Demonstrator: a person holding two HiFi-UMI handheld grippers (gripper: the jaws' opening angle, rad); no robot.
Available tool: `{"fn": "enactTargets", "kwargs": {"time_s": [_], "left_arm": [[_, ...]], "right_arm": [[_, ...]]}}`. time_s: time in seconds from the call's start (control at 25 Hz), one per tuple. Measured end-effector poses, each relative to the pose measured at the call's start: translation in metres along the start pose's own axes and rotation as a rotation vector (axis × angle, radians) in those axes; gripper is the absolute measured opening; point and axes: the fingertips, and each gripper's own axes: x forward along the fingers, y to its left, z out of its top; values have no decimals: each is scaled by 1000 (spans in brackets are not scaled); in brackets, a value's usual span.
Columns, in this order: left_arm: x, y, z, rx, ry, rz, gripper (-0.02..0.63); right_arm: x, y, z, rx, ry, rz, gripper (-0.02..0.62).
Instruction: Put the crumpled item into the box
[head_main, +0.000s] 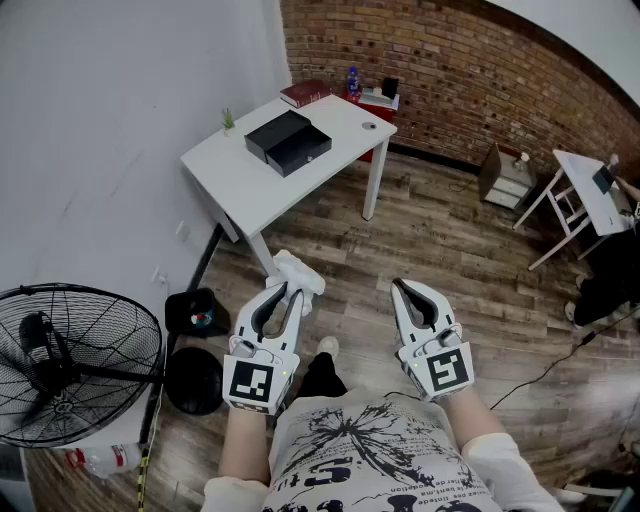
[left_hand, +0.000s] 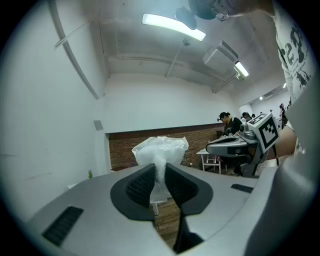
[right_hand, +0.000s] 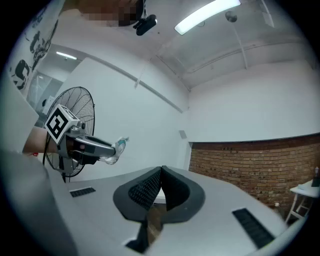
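Observation:
A crumpled white plastic bag sticks out of my left gripper, which is shut on it. In the left gripper view the crumpled bag bulges above the dark pads that pinch its neck. My right gripper is shut with nothing in it; its pads meet at the tips in the right gripper view. Both are held in front of the person's chest, well short of the white table. The open black box lies on that table, its lid beside it.
A standing fan is at the left, a black round bin and a small black stool near the table leg. Red book at the table's far corner. Wooden floor, brick wall, another white table at right.

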Motion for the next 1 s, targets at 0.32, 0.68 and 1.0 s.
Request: {"fn": "enactTargets", "kwargs": {"time_s": [0.32,0.68,1.0], "left_arm": [[3,-15,-8,24,90,-27,78],[35,-23,-27,12,141,-41,78],[120,30,-40,34,136,-43,78]], "right_arm": [[-7,-3,-8,15,17,12,12],[6,-40,-22,78,-9,-36,14],[84,-86,-57,72,70,-21,14]]}}
